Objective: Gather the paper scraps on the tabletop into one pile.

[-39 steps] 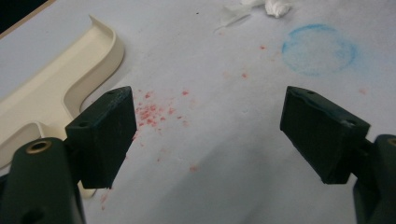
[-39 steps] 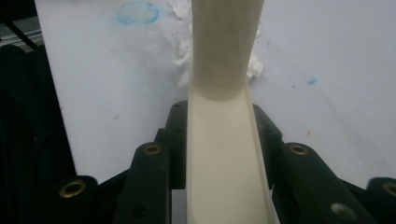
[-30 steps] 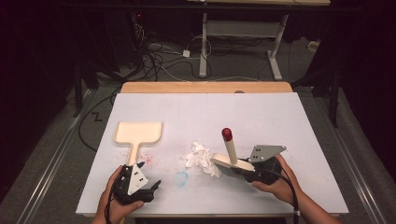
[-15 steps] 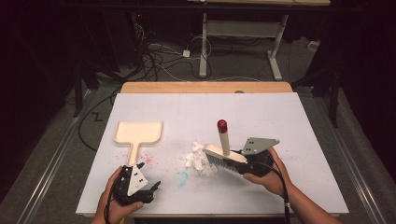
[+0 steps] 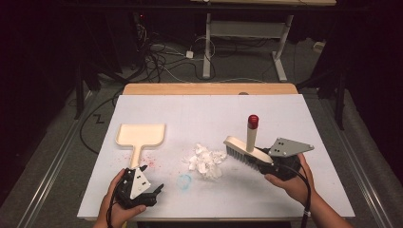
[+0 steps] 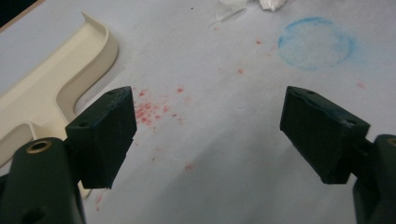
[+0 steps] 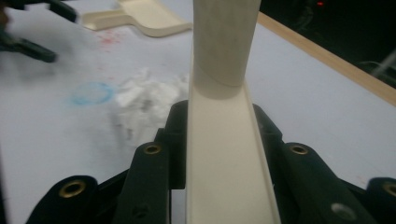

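A cream brush (image 5: 247, 149) with an upright red-tipped handle (image 5: 253, 122) is tilted just right of a heap of crumpled white paper (image 5: 206, 160). My right gripper (image 5: 264, 164) is shut on the brush's near end. In the right gripper view the brush's cream back (image 7: 229, 163) runs between the jaws of the right gripper (image 7: 224, 121), with the paper (image 7: 149, 93) beyond. A cream dustpan (image 5: 141, 135) lies flat at the left. My left gripper (image 5: 145, 183) sits by the end of the dustpan's handle. The left gripper (image 6: 210, 135) is open over bare sheet, with the dustpan (image 6: 56, 88) at its left.
The white sheet (image 5: 209, 111) covers the table, and a wooden edge (image 5: 209, 89) shows at the back. A blue ring mark (image 5: 184, 180) and red specks (image 6: 149, 112) stain the sheet near the left gripper. Cables and desk legs lie on the floor beyond.
The right gripper carried the brush a little left toward the paper, then back to the right and upward. The left gripper and the dustpan have kept still.
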